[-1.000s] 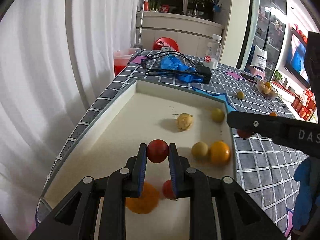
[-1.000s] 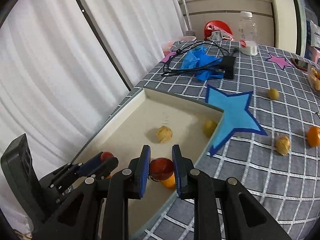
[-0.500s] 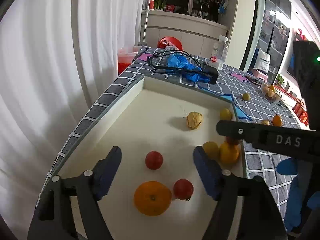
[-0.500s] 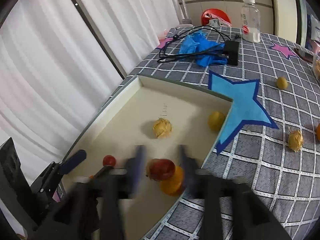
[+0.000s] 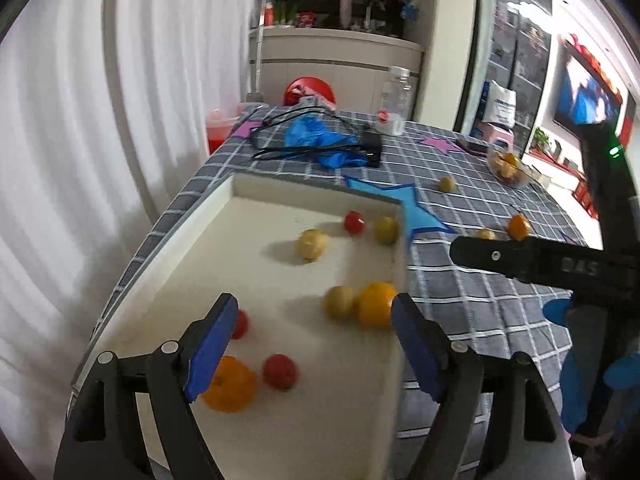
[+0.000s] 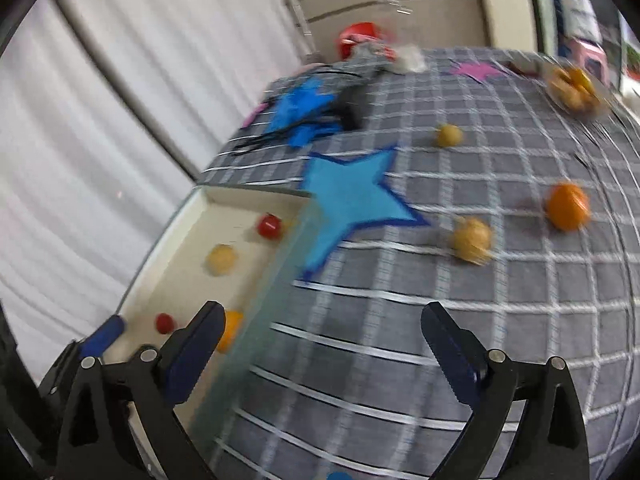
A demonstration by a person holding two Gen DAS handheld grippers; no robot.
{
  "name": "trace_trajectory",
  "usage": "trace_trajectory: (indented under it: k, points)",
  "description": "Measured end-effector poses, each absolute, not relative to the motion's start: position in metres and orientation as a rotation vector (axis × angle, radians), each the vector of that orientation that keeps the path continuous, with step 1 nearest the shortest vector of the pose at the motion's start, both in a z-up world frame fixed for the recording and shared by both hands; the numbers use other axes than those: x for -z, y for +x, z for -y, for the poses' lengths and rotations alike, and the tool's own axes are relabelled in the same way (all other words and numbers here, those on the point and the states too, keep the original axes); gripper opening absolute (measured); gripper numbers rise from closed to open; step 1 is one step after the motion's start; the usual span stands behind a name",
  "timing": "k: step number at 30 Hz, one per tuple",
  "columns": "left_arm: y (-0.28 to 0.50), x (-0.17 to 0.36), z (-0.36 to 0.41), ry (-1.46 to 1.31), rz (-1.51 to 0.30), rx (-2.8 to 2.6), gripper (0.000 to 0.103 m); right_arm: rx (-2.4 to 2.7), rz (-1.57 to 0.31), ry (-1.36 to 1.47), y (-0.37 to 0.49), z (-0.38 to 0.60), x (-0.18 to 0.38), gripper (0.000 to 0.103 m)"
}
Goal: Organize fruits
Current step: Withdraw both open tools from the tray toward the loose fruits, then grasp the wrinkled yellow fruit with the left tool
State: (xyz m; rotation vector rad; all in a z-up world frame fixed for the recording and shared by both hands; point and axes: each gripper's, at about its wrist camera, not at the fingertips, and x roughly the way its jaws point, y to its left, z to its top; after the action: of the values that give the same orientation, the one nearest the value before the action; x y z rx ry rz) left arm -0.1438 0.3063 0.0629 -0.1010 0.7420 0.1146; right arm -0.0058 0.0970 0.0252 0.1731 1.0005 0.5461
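Note:
A cream tray (image 5: 256,272) holds several fruits: an orange (image 5: 229,385), red tomatoes (image 5: 280,371) (image 5: 354,222), yellow fruits (image 5: 311,243) and another orange (image 5: 376,305). My left gripper (image 5: 312,348) is open and empty above the tray's near end. My right gripper (image 6: 320,356) is open and empty over the tray's right wall (image 6: 260,312) and the checked cloth. On the cloth lie an orange (image 6: 568,206) and two yellow fruits (image 6: 472,240) (image 6: 449,135). The right view is blurred.
A blue star patch (image 6: 352,196), blue gloves and a black cable (image 5: 320,140) lie past the tray. A bottle (image 5: 394,108) and a bowl of fruit (image 5: 508,166) stand farther back. White curtains run along the left table edge.
Both grippers opened and let their red tomatoes go into the tray. One tomato now lies at the tray's far end. The right gripper has swung right, over the cloth.

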Motion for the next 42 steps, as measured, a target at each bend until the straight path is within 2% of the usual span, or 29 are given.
trace_trajectory:
  k: [10, 17, 23, 34, 37, 38, 41, 42]
  points:
    - [-0.13, -0.07, -0.241, -0.017, -0.781, -0.024, 0.084, -0.326, -1.009, 0.24, 0.0, 0.011, -0.007, 0.099]
    - [-0.1, -0.067, -0.184, 0.057, -0.839, 0.069, 0.084, -0.118, -1.002, 0.107, -0.005, 0.07, 0.003, 0.102]
    - [-0.049, -0.053, -0.145, 0.078, -0.907, 0.095, 0.084, -0.078, -0.955, -0.049, -0.019, 0.072, 0.011, 0.103]
    - [0.032, -0.014, -0.122, 0.063, -0.999, -0.006, 0.084, -0.088, -0.956, -0.04, -0.015, 0.073, 0.011, 0.103]
    - [0.037, -0.006, -0.127, 0.021, -1.009, -0.017, 0.077, -0.088, -0.956, -0.041, -0.016, 0.074, 0.011, 0.103]
    - [0.036, -0.006, -0.13, 0.002, -1.011, -0.007, 0.071, -0.088, -0.956, -0.041, -0.016, 0.074, 0.011, 0.103]
    - [0.027, -0.01, -0.131, 0.035, -1.0, 0.038, 0.026, -0.088, -0.956, -0.04, -0.016, 0.074, 0.011, 0.103]
    - [0.024, -0.01, -0.132, 0.049, -1.003, 0.044, 0.026, -0.087, -0.956, -0.041, -0.016, 0.074, 0.011, 0.103]
